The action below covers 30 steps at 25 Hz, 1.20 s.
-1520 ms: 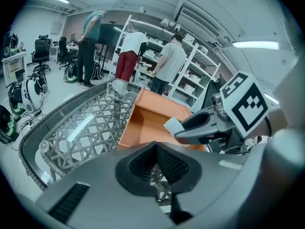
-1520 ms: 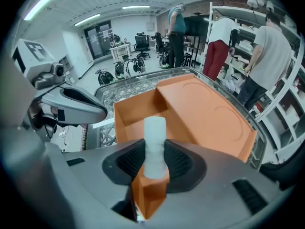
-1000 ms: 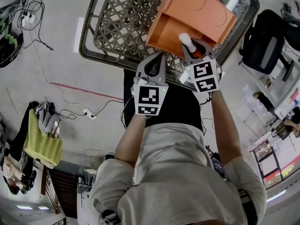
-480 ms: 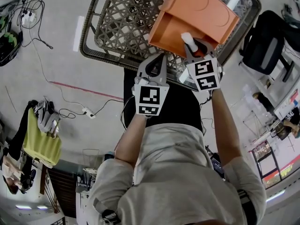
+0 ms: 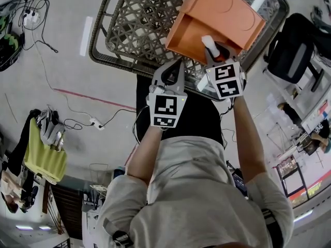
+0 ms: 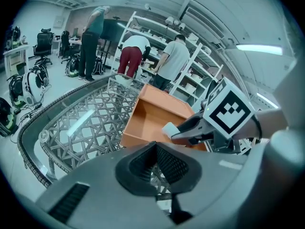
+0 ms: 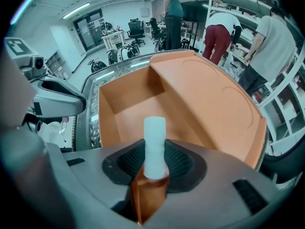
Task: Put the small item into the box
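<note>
Oval worktop (image 5: 99,45) with a glass top over brown lattice, standing on a grey floor (image 5: 67,71). Floor has loose cables (image 5: 44,32), a power strip (image 5: 96,124) and a red line (image 5: 93,99). Yellow cloth (image 5: 46,159) lies at far left. Behind the worktop are white shelves (image 6: 200,75) with three people (image 6: 135,56) standing at them, backs turned. Office chairs (image 7: 138,28) sit further back by desks.

Orange box (image 5: 222,9) sits skewed on the worktop: an open compartment on the near side and a flat raised part behind.

Both forearms reach forward, side by side. The right hand-held gripper (image 5: 216,53) points steeply down and is clenched on the small item (image 7: 154,142), a white cylinder with an orange lower part. The white end sticks out past the jaws, over the box's open compartment and just inside its near wall. Cannot tell whether it touches the box.

The left hand-held gripper (image 5: 179,62) is just left of the right one, over the worktop's near edge beside the box. It tilts down less steeply. Its jaws are closed together with nothing between them.
</note>
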{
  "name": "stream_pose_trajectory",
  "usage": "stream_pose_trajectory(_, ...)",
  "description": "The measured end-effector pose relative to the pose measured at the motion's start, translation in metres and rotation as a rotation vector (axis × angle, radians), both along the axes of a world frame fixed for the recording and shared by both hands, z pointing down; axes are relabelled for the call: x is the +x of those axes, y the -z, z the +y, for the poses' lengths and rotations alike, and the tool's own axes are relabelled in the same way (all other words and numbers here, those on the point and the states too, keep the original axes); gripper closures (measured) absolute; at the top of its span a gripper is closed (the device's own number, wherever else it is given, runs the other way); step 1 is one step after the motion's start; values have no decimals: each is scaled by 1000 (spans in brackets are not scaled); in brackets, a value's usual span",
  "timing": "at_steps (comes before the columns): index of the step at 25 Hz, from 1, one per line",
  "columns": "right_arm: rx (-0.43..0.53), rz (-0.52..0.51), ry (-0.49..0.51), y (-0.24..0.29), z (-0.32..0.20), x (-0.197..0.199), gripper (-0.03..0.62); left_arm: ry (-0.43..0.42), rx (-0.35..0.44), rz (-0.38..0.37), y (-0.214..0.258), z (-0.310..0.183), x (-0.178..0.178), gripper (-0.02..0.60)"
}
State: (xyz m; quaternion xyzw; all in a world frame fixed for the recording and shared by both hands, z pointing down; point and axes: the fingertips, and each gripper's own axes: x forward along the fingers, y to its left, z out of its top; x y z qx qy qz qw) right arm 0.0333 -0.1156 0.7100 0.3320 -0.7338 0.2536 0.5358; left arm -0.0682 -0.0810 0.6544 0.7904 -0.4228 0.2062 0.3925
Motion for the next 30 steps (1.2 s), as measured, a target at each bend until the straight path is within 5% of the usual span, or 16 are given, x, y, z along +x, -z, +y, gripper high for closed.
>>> stream_pose_trajectory(20, -62, 53, -36, -9, -2, 1, 464, -14, -15, 10, 8, -4, -8, 575)
stream_pose_trajectory(30, 28, -28, -75, 27, -11, -10, 405, -39, 17, 9, 36, -12, -11, 575)
